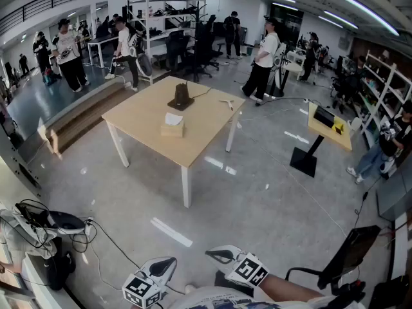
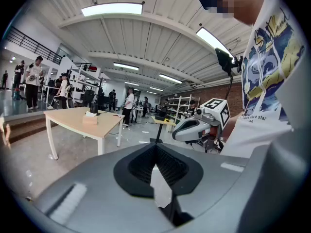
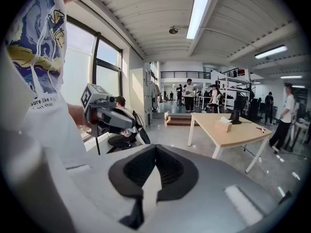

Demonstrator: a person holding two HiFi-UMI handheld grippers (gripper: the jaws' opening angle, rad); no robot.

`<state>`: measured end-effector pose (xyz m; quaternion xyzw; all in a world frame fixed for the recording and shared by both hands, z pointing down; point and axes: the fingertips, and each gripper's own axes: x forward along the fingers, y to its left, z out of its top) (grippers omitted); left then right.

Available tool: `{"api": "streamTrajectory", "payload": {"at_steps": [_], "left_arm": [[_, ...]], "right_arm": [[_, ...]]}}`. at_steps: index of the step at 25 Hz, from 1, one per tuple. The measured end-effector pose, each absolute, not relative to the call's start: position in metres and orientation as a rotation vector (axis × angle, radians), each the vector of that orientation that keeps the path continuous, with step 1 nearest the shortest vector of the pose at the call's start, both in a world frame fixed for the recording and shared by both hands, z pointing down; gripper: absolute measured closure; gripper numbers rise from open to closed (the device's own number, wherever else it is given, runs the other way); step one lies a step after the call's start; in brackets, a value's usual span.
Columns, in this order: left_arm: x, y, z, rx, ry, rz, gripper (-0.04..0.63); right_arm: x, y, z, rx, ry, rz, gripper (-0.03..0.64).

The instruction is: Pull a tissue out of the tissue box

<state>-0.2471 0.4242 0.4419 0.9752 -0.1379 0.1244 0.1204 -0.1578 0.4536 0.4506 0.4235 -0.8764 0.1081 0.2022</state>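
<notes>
L gripper (image 1: 168, 262) & R gripper (image 1: 212, 255), frame bottom, both shut, empty; tissue box (image 1: 172, 129) on table (image 1: 138, 118) centre-frame, black stand (image 1: 181, 98) behind, people (image 1: 264, 56) beyond.

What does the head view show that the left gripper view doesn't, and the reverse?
Only the head view: both grippers side by side at the bottom edge, the left gripper and the right gripper, and a tangle of cables on the floor. Only the left gripper view: that gripper's jaws closed with nothing between them, and the blue print on the person's shirt. Both: the table with the tissue box on it, well away across the floor, and the right gripper.
</notes>
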Motion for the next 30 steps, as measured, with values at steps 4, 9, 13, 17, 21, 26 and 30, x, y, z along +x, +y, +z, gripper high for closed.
{"api": "streamTrajectory", "payload": {"at_steps": [4,9,13,17,21,26,30], "left_arm": [[-0.25,0.419,0.441,2.839,-0.414,0.369,0.594],[-0.245,0.425,0.441,2.841,-0.418,0.366,0.594],[-0.235,0.416,0.431,2.862,-0.445,0.358,0.594],[-0.214,0.386,0.429,2.857,-0.47,0.368,0.594],[-0.194,0.371,0.438,2.83,-0.488,0.393,0.594],[-0.166,0.341,0.44,2.828,-0.543,0.417,0.594],[-0.143,0.314,0.436,2.814,-0.611,0.42,0.594]], "right_arm": [[-0.159,0.45,0.451,1.164,-2.452,0.307,0.614],[-0.156,0.455,0.45,1.149,-2.458,0.304,0.614],[-0.146,0.447,0.444,1.142,-2.464,0.284,0.614],[-0.122,0.416,0.448,1.147,-2.466,0.289,0.614],[-0.104,0.397,0.456,1.107,-2.481,0.327,0.614],[-0.074,0.369,0.465,1.059,-2.486,0.363,0.614],[-0.049,0.345,0.464,1.009,-2.515,0.358,0.614]]}}
